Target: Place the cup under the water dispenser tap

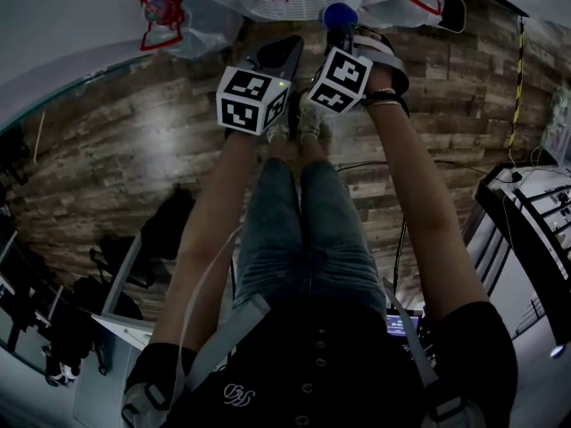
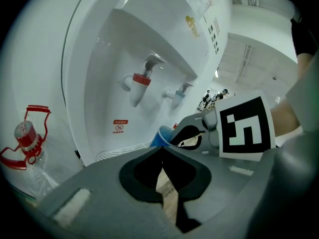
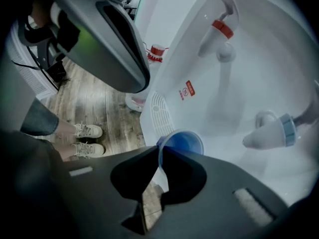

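A small blue cup [image 3: 182,142] hangs by its rim in my right gripper [image 3: 160,157], whose jaws are shut on the rim's near edge. It is in front of the white water dispenser [image 3: 259,68], above the front edge of the drip grille [image 3: 158,111]. The red tap [image 3: 222,30] is up and beyond it, the blue tap [image 3: 273,132] to its right. My left gripper [image 2: 160,152] is shut and holds nothing. It points at the dispenser's alcove, with the cup [image 2: 160,136] and the right gripper [image 2: 192,133] just ahead. In the head view both grippers [image 1: 284,53] [image 1: 342,32] sit side by side by the cup [image 1: 340,14].
A water bottle with a red carry handle [image 2: 27,133] stands left of the dispenser. A wooden plank floor [image 1: 134,141] lies below, with the person's legs and white shoes [image 3: 87,131] close to the dispenser's base. Metal racks [image 1: 535,212] stand at the right.
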`<action>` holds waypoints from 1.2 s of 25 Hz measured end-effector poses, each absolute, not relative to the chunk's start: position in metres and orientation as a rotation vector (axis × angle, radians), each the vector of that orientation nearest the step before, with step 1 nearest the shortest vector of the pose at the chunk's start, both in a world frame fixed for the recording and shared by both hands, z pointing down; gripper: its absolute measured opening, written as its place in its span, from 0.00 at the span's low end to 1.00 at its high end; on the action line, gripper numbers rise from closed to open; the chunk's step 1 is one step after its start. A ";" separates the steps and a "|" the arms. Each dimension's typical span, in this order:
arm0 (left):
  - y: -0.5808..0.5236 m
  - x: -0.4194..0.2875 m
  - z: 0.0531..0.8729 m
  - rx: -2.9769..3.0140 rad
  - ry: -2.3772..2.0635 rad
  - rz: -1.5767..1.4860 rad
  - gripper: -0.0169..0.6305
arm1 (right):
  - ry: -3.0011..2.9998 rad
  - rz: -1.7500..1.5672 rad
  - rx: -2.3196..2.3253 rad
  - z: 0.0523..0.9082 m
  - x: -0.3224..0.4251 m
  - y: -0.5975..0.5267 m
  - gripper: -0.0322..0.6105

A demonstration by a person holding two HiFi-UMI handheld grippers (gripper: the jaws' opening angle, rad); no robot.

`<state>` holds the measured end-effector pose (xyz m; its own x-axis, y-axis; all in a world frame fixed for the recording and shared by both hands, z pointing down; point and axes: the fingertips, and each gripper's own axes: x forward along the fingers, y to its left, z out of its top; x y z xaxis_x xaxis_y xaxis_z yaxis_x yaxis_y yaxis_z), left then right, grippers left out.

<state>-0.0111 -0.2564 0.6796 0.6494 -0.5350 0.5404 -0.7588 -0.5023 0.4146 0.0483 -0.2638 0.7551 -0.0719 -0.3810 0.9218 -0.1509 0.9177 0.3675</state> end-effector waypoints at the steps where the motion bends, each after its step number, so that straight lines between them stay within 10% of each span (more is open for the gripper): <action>1: -0.256 -0.011 0.680 2.230 -1.001 0.457 0.03 | -1.643 -0.209 0.407 0.755 0.048 -0.268 0.09; 30: -0.246 -0.026 0.690 2.171 -1.021 0.459 0.03 | -1.647 -0.194 0.387 0.796 0.042 -0.289 0.19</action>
